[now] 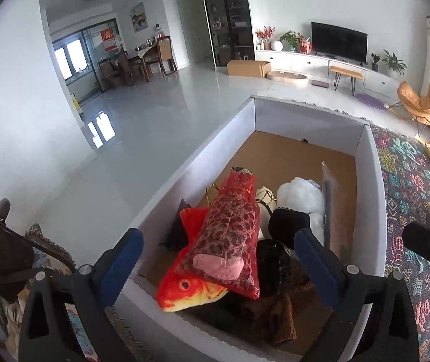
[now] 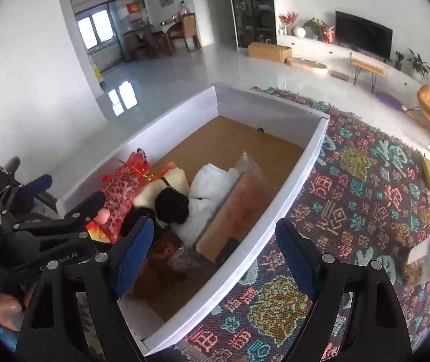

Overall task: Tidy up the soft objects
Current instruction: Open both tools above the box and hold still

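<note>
Left wrist view: left gripper (image 1: 215, 259) jaws spread wide, gripping nothing; red-orange plush fish (image 1: 184, 286) lies between them in white-walled cardboard box (image 1: 377, 187), red patterned drawstring pouch (image 1: 230, 226) atop it, white fluffy toy (image 1: 299, 194) beyond. Right wrist view: right gripper (image 2: 212, 250) jaws spread, empty, straddling box's wall; multicoloured woven rug (image 2: 350, 187) beyond right jaw.
</note>
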The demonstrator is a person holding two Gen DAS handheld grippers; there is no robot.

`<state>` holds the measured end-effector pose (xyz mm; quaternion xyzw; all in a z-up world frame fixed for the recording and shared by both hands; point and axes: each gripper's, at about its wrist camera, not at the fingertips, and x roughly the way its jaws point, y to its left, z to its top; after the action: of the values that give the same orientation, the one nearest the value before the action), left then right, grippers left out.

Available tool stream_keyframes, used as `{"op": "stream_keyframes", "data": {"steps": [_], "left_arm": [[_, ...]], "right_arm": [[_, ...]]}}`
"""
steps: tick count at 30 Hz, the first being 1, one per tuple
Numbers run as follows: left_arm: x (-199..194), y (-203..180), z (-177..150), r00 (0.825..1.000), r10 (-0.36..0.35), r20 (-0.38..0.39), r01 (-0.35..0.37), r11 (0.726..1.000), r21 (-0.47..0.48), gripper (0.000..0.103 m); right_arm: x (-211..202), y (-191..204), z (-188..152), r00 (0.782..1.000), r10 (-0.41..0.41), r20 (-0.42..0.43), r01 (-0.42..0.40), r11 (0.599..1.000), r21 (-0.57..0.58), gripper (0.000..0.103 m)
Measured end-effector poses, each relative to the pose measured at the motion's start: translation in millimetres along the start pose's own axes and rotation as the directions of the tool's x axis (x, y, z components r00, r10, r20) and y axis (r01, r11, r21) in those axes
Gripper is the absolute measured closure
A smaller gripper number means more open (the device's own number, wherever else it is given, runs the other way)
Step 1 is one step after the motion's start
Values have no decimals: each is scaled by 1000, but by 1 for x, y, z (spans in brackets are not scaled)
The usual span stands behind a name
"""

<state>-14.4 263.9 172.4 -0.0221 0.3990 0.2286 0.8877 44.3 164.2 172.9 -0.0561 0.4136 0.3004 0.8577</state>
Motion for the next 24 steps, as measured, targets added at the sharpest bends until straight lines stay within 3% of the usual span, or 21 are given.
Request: {"op": "stream_keyframes", "data": {"steps": [24], "left_arm": [[2,-1,-3,1000,10,5,-10,1000,16,3]], "right_arm": [[1,21,-10,994,-65,-85,61,997,-47,17]]}}
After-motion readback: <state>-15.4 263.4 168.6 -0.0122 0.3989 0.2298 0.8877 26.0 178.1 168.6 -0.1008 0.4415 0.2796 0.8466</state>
